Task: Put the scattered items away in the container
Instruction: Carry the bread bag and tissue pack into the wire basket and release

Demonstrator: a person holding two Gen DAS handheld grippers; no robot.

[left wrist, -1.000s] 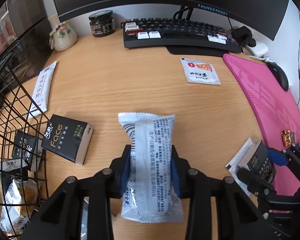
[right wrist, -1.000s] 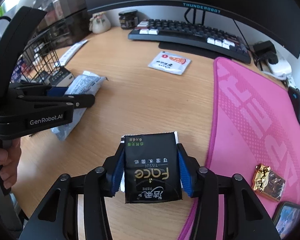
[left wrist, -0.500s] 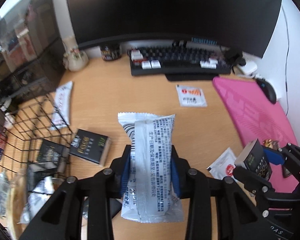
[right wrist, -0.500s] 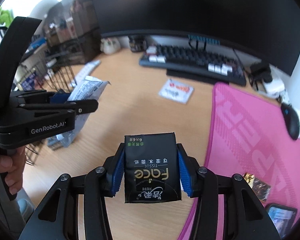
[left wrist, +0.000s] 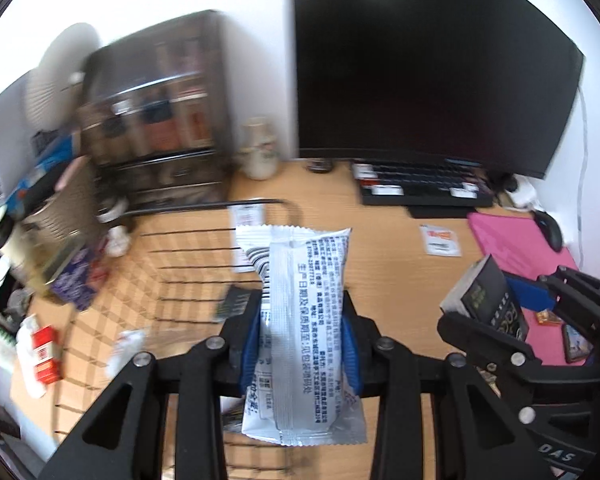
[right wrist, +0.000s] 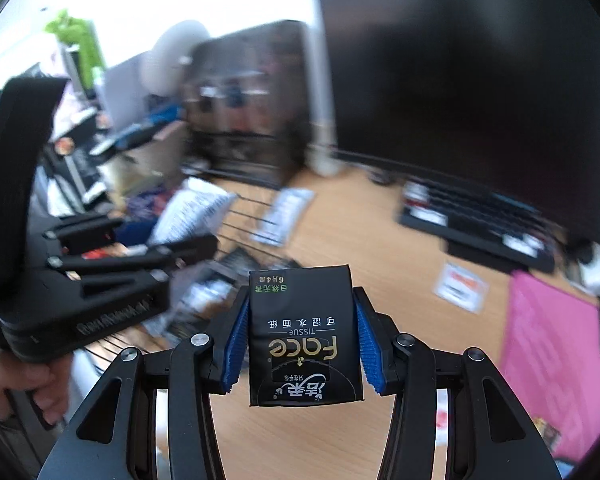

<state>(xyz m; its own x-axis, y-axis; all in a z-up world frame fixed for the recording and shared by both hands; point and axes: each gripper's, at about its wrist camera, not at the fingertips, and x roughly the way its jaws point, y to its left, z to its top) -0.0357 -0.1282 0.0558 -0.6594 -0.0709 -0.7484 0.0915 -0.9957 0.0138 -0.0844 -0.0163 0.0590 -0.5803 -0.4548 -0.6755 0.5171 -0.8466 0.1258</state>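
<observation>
Mid-carry w/ both loads: wire basket [left wrist: 204,236] at left on worktop [left wrist: 384,248], left claw [left wrist: 300,344] clamped on silver snack pack [left wrist: 304,320] above it, right claw [right wrist: 302,344] pinching black tissue pack [right wrist: 302,332] just right; next, lower over basket & let go.

free: bare desk [left wrist: 380,264] centre, open top of wire basket [left wrist: 188,276] left | blocked: monitor [left wrist: 428,68] and keyboard [left wrist: 424,188] far, cabinet [left wrist: 160,112] far left
</observation>
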